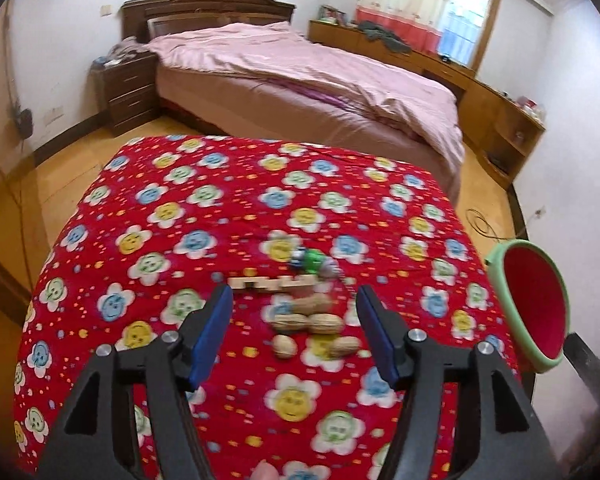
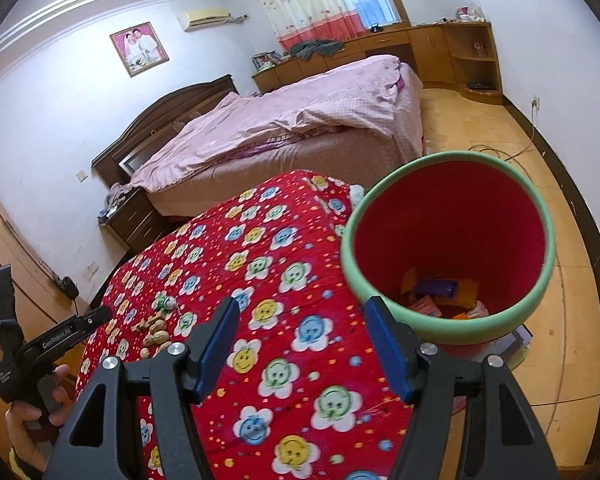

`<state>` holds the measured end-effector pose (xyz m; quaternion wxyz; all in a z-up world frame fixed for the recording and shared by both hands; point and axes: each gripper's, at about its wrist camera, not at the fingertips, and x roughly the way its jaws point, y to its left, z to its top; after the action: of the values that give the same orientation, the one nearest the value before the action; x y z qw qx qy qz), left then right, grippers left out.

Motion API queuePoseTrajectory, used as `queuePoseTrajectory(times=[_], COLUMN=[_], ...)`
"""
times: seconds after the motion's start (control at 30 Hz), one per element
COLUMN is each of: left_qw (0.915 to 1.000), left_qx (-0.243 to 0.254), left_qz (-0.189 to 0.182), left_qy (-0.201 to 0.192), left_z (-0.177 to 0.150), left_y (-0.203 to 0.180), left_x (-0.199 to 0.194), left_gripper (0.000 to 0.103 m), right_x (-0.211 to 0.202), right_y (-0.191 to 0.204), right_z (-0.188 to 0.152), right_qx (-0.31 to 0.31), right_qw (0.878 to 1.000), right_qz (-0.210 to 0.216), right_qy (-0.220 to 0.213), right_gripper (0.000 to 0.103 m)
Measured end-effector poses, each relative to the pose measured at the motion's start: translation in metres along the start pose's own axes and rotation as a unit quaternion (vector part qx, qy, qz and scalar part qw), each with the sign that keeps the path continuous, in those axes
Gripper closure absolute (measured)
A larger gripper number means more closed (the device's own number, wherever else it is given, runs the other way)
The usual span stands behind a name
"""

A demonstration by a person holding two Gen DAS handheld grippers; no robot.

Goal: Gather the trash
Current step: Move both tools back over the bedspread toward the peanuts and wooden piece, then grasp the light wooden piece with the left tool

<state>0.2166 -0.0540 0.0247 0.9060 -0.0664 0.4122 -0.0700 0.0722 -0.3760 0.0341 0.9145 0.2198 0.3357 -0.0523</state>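
We see a bedroom with white walls (image 2: 60, 128) and a yellow wooden floor (image 2: 480, 128). A dark wooden bed (image 1: 300, 76) under a pink quilt stands beside a nightstand (image 1: 130, 92). Daylight comes through a curtained window (image 1: 460, 12) above low wooden cabinets (image 1: 496, 116).

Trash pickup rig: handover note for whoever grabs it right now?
Left gripper: open, nothing held, aimed at the peanuts.
Right gripper: open, nothing held, beside the bin's rim.
On the red flower cloth: peanuts, pale wooden pieces, a green wrapper.
Bin, green rim and red inside, stands off the table's right edge.
Done: some wrappers already lie in the bin.
Left: peanuts, wooden pieces, green wrapper.
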Motion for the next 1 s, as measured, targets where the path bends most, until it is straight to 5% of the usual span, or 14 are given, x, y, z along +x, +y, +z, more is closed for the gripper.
queuePoseTrajectory(times=[0.27,1.0], left_qw=[0.9992,0.9964], left_qx=[-0.023,-0.005], left_qz=[0.013,0.025], left_qy=[0.030,0.080], left_z=[0.000,0.003], left_y=[0.022,-0.001], left_x=[0.035,0.100], left_gripper=[0.032,0.026], right_x=[0.017,0.056], right_y=[0.012,0.006], right_z=[-0.004,-0.008], right_qx=[-0.008,-0.008], right_qw=[1.000,0.998], right_qz=[-0.005,-0.009], right_qy=[0.020,0.059], right_gripper=[0.035,0.035])
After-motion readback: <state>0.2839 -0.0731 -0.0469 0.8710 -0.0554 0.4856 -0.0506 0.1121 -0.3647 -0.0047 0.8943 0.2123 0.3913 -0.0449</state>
